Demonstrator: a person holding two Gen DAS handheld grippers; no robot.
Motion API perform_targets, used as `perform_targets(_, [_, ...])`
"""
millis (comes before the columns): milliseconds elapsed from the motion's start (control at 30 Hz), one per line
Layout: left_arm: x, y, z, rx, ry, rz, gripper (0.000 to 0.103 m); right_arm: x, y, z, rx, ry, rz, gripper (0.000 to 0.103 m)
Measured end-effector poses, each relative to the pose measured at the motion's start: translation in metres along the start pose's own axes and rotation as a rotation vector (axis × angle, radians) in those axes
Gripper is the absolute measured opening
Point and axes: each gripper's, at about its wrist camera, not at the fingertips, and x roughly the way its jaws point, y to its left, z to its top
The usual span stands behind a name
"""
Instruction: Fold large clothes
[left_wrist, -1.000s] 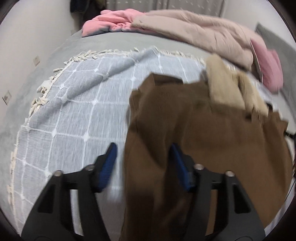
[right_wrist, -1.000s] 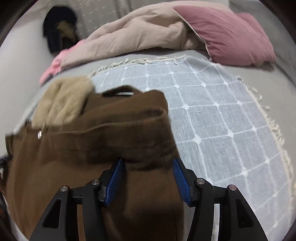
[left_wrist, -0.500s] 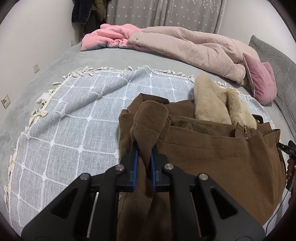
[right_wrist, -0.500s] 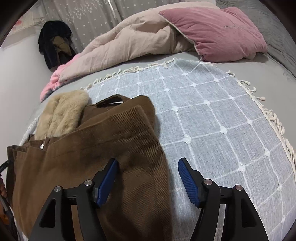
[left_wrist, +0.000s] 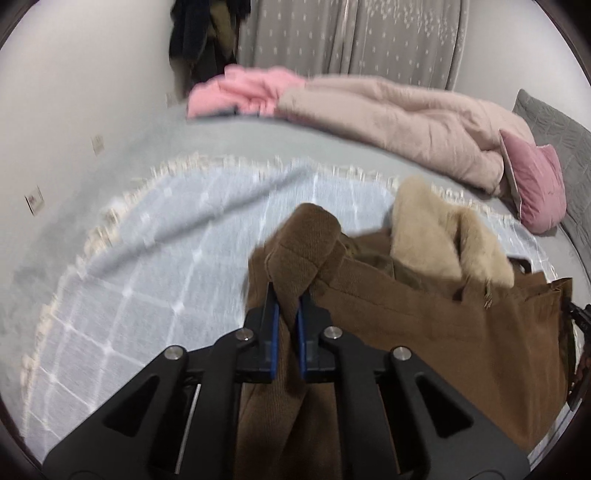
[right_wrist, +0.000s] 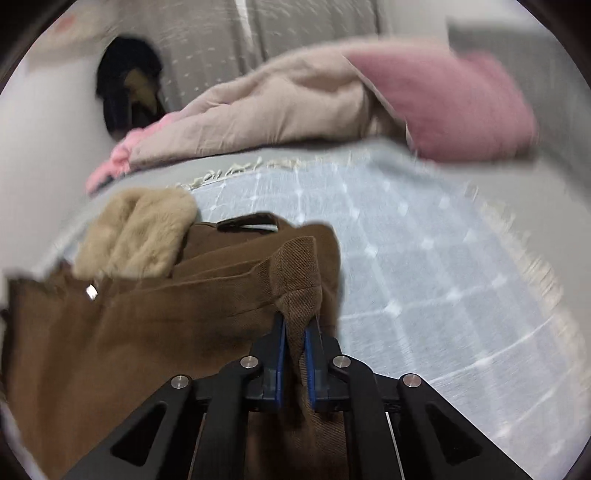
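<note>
A brown corduroy coat (left_wrist: 424, 332) with a beige fur collar (left_wrist: 436, 229) lies on a light blue checked blanket (left_wrist: 166, 258). My left gripper (left_wrist: 287, 295) is shut on a bunched fold at the coat's left edge and holds it raised. In the right wrist view the same coat (right_wrist: 129, 332) fills the lower left, its fur collar (right_wrist: 140, 229) behind it. My right gripper (right_wrist: 296, 325) is shut on a pinched fold at the coat's right edge, lifted above the blanket (right_wrist: 424, 258).
A beige duvet (left_wrist: 406, 118) and a pink blanket (left_wrist: 243, 92) lie at the far side of the grey bed. A pink pillow (right_wrist: 443, 103) sits far right. Dark clothes (right_wrist: 125, 92) hang by the curtain. The wall runs along the left.
My right gripper, open half a second ago, has shut on the coat's right edge. My left gripper stays shut on the left edge. Both have lifted the fabric a little.
</note>
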Motion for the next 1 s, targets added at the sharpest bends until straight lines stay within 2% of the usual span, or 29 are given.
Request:
perform_targets(133, [-0.014,-0.016,0.045,0.058,-0.13,0.022,0.009,-0.021,-0.001,0.044,0.049,-0.128,-0.023,0.007])
perform_targets(167, [-0.011,-0.022,0.061,0.084,-0.171,0.05,0.009,-0.021,0.0,0.055,0.051,-0.146,-0.03,0.007])
perform_targets(267, [0.015,-0.027,0.091,0.1,-0.229,0.114,0.009,-0.008,0.011,0.099,0.011,-0.239,-0.12,0.007])
perform_targets(333, [0.051,-0.021,0.105,0.059,-0.207,0.123,0.01,0.016,0.013,0.12,0.018,-0.236,-0.151,0.007])
perform_targets(400, [0.098,-0.016,0.105,0.035,-0.147,0.147,0.016,0.046,0.009,0.132,0.05,-0.195,-0.151,0.009])
perform_targets(433, [0.12,-0.017,0.099,0.051,-0.101,0.184,0.018,0.065,0.006,0.133,0.066,-0.152,-0.152,0.012])
perform_targets(467, [0.147,-0.017,0.09,0.087,-0.044,0.256,0.018,0.085,0.004,0.131,0.077,-0.098,-0.154,0.018])
perform_targets(500, [0.161,-0.016,0.083,0.114,-0.004,0.3,0.018,0.104,0.003,0.127,0.079,-0.038,-0.168,0.019])
perform_targets(533, [0.169,-0.014,0.077,0.123,0.03,0.315,0.018,0.122,0.002,0.12,0.069,0.022,-0.219,0.02])
perform_targets(600, [0.166,-0.005,0.069,0.082,0.047,0.275,0.019,0.129,-0.003,0.111,0.07,0.07,-0.26,0.02])
perform_targets(633, [0.156,-0.002,0.068,0.058,0.031,0.249,0.026,0.124,-0.006,0.107,0.087,0.069,-0.232,0.021])
perform_targets(667, [0.14,-0.002,0.068,0.034,0.006,0.214,0.037,0.114,-0.005,0.104,0.091,0.058,-0.2,0.024])
perform_targets(700, [0.129,-0.004,0.067,0.023,-0.016,0.184,0.042,0.104,0.001,0.104,0.071,0.041,-0.184,0.026])
perform_targets(767, [0.102,-0.026,0.065,0.013,-0.062,0.094,0.051,0.086,0.022,0.103,0.016,-0.002,-0.168,0.035])
perform_targets(800, [0.093,-0.038,0.06,0.011,-0.068,0.059,0.053,0.075,0.042,0.102,-0.011,-0.029,-0.135,0.039])
perform_targets(833, [0.089,-0.054,0.055,0.014,-0.062,0.011,0.059,0.067,0.067,0.101,-0.035,-0.047,-0.08,0.048])
perform_targets(867, [0.087,-0.071,0.047,0.024,-0.044,-0.041,0.065,0.056,0.1,0.093,-0.064,-0.064,0.003,0.055])
perform_targets(900, [0.088,-0.09,0.036,0.032,-0.021,-0.088,0.065,0.051,0.122,0.087,-0.085,-0.068,0.058,0.058])
perform_targets(933, [0.092,-0.101,0.026,0.039,-0.001,-0.115,0.066,0.05,0.151,0.075,-0.121,-0.058,0.121,0.06])
perform_targets(1000, [0.107,-0.104,0.004,0.035,0.053,-0.101,0.065,0.057,0.185,0.055,-0.176,-0.009,0.177,0.06])
